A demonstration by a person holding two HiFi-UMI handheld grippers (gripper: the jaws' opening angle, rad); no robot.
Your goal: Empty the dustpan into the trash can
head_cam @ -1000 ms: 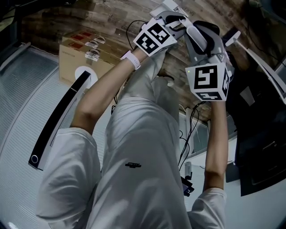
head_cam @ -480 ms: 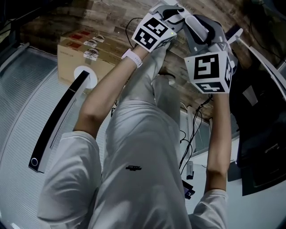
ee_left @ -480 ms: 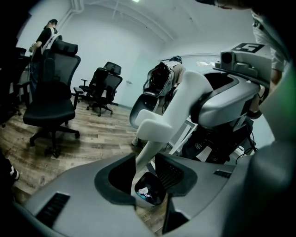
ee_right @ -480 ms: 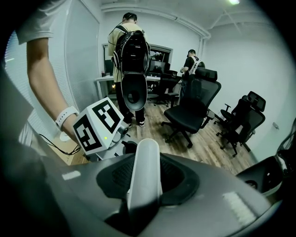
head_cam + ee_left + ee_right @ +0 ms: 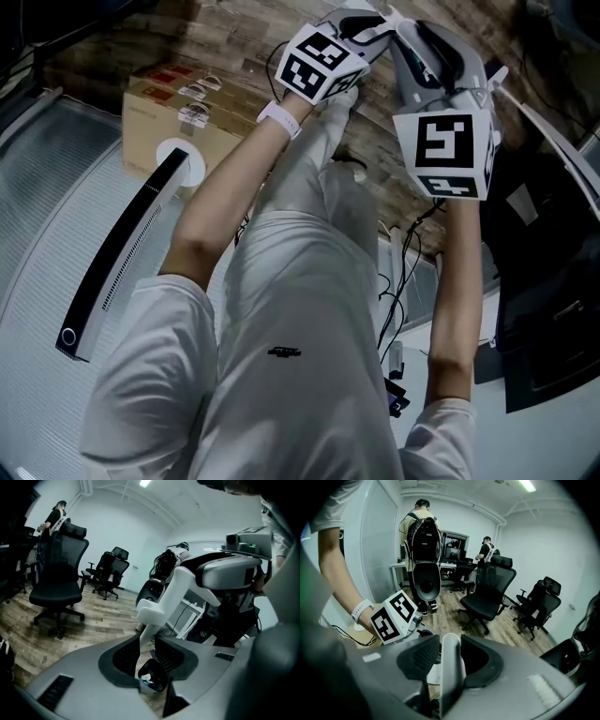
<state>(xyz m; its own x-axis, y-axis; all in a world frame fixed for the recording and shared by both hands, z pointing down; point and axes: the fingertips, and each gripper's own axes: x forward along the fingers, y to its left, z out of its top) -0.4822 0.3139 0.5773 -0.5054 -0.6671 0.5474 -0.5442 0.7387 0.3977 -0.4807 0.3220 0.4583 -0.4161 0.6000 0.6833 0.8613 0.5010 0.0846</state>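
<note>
Your left tool has just been closing, and the white handle stands between its jaws. The pads sit against either side of the handle at the tips, so the tool pinches it. From there the handle rises, bends at a joint and runs up toward your right tool.

Your right tool's jaws have just been opening a little. The same handle still fills the gap between the pads, which are pressed on it from both sides.

Straight below your left tool's tips, at the foot of the handle, is a black container with white scraps in it. You cannot tell from here whether it is the dustpan's pan or the trash can.

In the head view you hold both tools out in front of you, close together above the wooden floor. A cardboard box sits on that floor to your left. Black office chairs stand farther off in the room.
</note>
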